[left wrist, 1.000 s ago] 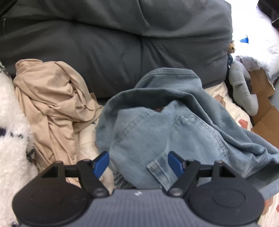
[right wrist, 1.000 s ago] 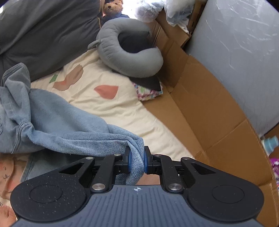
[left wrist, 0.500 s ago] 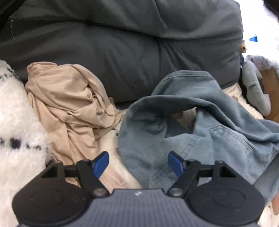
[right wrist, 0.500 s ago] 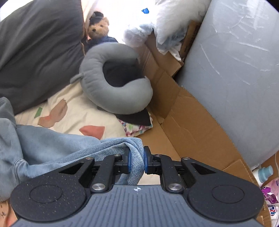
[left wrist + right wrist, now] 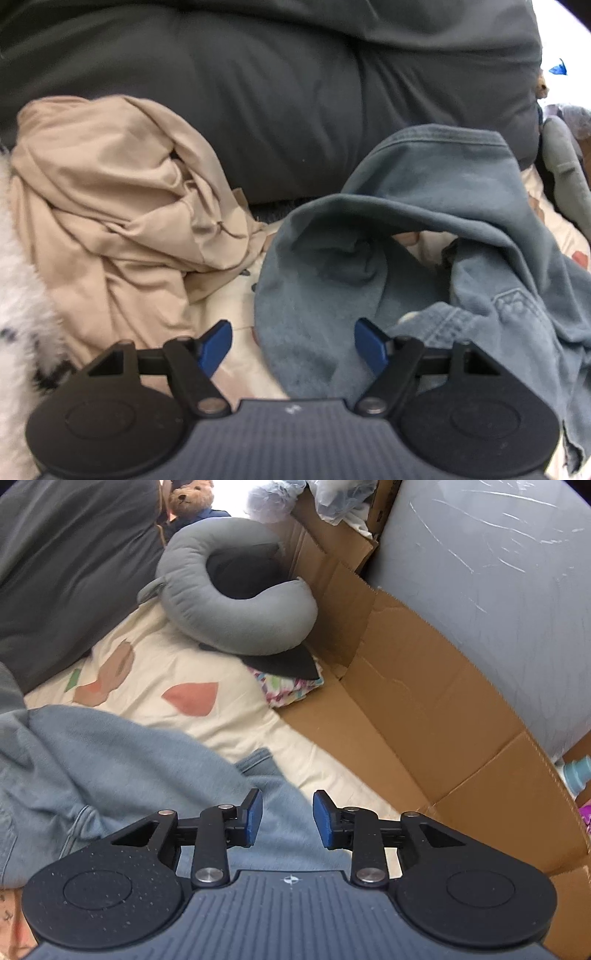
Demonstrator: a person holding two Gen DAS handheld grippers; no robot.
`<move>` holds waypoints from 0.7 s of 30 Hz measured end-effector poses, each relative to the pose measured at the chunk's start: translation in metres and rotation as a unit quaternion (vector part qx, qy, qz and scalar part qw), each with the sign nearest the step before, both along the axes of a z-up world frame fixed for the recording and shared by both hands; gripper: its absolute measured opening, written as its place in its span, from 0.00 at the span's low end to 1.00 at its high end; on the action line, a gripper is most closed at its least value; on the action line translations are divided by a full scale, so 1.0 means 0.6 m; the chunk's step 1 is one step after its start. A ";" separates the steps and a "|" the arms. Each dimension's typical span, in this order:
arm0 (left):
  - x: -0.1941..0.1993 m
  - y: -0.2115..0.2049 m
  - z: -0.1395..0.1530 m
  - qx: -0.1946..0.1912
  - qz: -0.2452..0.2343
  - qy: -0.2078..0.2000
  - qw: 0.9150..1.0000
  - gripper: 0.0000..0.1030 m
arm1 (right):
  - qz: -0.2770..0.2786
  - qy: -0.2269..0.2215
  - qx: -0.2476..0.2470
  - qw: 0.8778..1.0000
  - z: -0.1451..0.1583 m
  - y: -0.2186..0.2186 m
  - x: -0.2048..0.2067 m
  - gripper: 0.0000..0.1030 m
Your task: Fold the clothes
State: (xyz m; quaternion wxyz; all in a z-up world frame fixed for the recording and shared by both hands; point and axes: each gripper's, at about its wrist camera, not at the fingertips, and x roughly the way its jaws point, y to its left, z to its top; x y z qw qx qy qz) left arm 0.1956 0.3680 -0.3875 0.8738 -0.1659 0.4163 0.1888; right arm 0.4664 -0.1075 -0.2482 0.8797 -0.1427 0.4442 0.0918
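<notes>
A dark grey cushion (image 5: 258, 85) spans twelve o'clock. Below it, the denim garment (image 5: 424, 229) lies crumpled at three o'clock on the patterned sheet (image 5: 192, 672), a beige garment (image 5: 110, 206) at nine. The left gripper (image 5: 291, 341) hangs spread above the denim's edge. The right gripper (image 5: 287, 821) has just been opening; its pads clear the denim beneath.
</notes>
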 end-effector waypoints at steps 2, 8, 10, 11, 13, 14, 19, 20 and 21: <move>0.006 0.009 -0.009 -0.007 0.005 0.006 1.000 0.65 | -0.002 0.006 0.013 1.000 -0.002 -0.006 -0.011 0.38; 0.025 0.025 -0.030 -0.009 0.007 0.021 1.000 0.51 | -0.009 -0.007 0.043 0.999 0.005 -0.020 -0.046 0.38; 0.029 0.030 -0.037 -0.013 0.008 0.025 1.000 0.45 | -0.006 -0.005 0.054 0.998 0.005 -0.019 -0.063 0.41; 0.029 0.033 -0.040 -0.013 0.009 0.027 1.000 0.32 | -0.005 -0.005 0.059 0.998 0.004 -0.018 -0.071 0.41; 0.031 0.038 -0.046 -0.015 0.012 0.031 0.999 0.12 | -0.001 -0.005 0.061 0.998 0.001 -0.015 -0.087 0.41; 0.032 0.039 -0.046 -0.017 0.010 0.033 0.999 0.11 | 0.001 -0.005 0.062 0.998 -0.003 -0.013 -0.095 0.41; 0.017 0.031 -0.023 -0.009 -0.002 0.013 1.000 0.03 | -0.001 0.007 0.084 0.996 -0.030 -0.011 -0.127 0.41; 0.013 0.029 -0.017 -0.008 -0.004 0.007 1.000 0.03 | -0.001 0.010 0.088 0.996 -0.035 -0.008 -0.134 0.41; 0.009 0.027 -0.010 -0.008 -0.005 0.001 1.000 0.03 | 0.002 0.015 0.093 0.996 -0.041 -0.004 -0.141 0.41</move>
